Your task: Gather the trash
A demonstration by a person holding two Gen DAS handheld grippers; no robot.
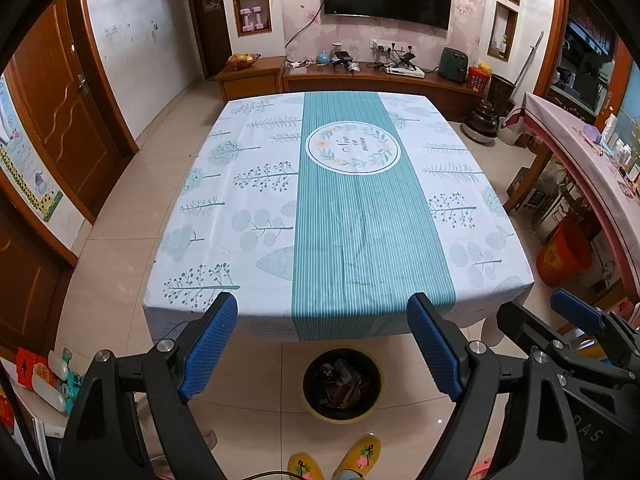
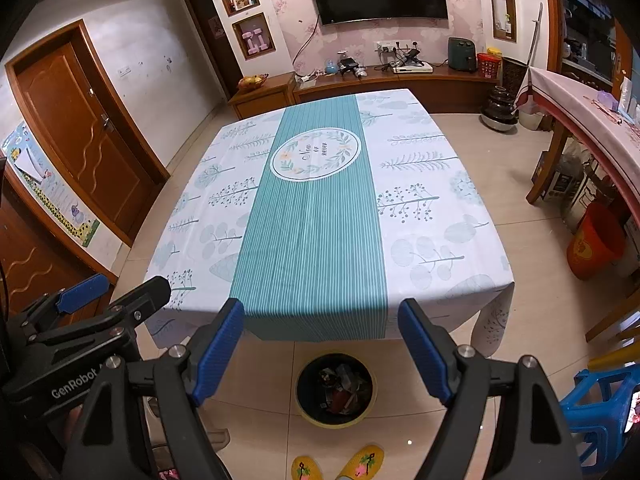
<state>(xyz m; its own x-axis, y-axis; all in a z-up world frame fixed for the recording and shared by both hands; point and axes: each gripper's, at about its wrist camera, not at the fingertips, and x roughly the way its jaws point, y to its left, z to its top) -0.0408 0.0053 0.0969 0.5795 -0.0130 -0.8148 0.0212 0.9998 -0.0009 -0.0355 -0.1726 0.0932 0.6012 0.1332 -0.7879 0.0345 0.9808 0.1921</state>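
A round black trash bin (image 1: 342, 386) with a yellow rim stands on the floor below the table's near edge, holding several crumpled wrappers; it also shows in the right wrist view (image 2: 335, 390). My left gripper (image 1: 324, 312) is open and empty, held above the bin at the table's front edge. My right gripper (image 2: 322, 316) is open and empty beside it. The right gripper also shows in the left wrist view (image 1: 576, 316), and the left gripper in the right wrist view (image 2: 100, 288). The table (image 1: 240, 200) carries a white and teal leaf-print cloth.
My yellow slippers (image 1: 332, 462) stand just behind the bin. A second table (image 2: 592, 120) with an orange bucket (image 2: 596, 244) under it is at the right, a blue stool (image 2: 600, 412) at near right. A TV cabinet (image 1: 360, 76) lines the far wall.
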